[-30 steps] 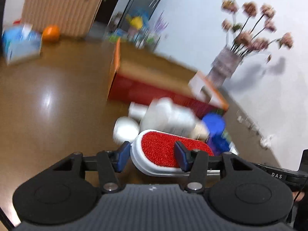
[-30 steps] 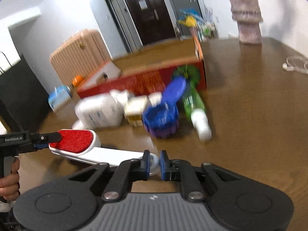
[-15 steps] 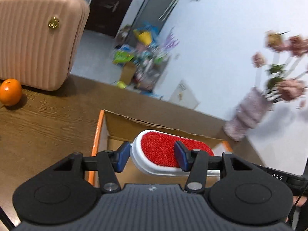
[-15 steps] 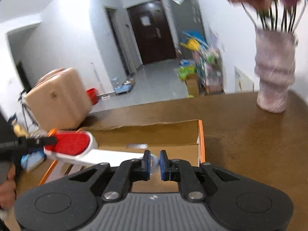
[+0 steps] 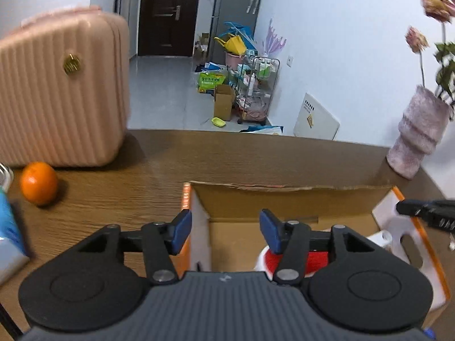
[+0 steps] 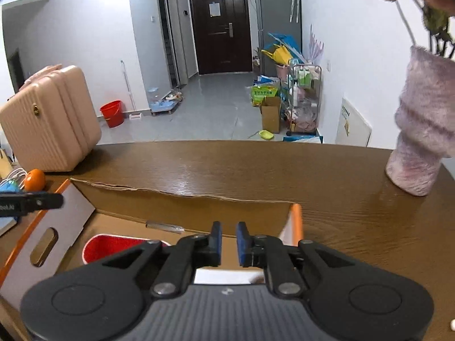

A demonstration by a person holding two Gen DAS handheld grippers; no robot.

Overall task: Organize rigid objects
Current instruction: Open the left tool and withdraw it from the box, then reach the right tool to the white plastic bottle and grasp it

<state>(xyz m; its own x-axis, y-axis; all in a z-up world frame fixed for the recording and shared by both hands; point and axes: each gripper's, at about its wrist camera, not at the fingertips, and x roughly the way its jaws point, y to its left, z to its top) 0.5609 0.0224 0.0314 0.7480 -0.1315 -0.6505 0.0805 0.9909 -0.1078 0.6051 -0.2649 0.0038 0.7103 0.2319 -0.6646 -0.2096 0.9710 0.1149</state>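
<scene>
Wooden table (image 6: 256, 164) has a fair bit of clutter round the edges: a ribbed pink suitcase (image 5: 57, 96) standing at the back left, an orange (image 5: 39, 183) sitting just in front of it, something blue and white (image 5: 8, 236) at the left edge that's too blurry to name, and a fuzzy pink vase (image 6: 423, 130) with flower stems off to the right. None of it sits between the grippers and the box. The open cardboard box (image 5: 284, 199) with orange edges sits in the middle, torn along its far wall, one white flap with a handle cut-out folded outward. Inside it lies the lint brush (image 6: 113, 245), red pad facing up in a white body, resting on the box floor; nothing else in there that I can make out. The left gripper (image 5: 224, 230) hangs over the box's left wall, its jaws have just been opening and stand spread with nothing between them, the brush lying below and off toward its right finger. The right gripper (image 6: 228, 241) is over the right end of the box with its blue pads nearly pressed together, and a white bit, likely the brush handle, shows right under them, but I can't tell whether it's pinching it.
</scene>
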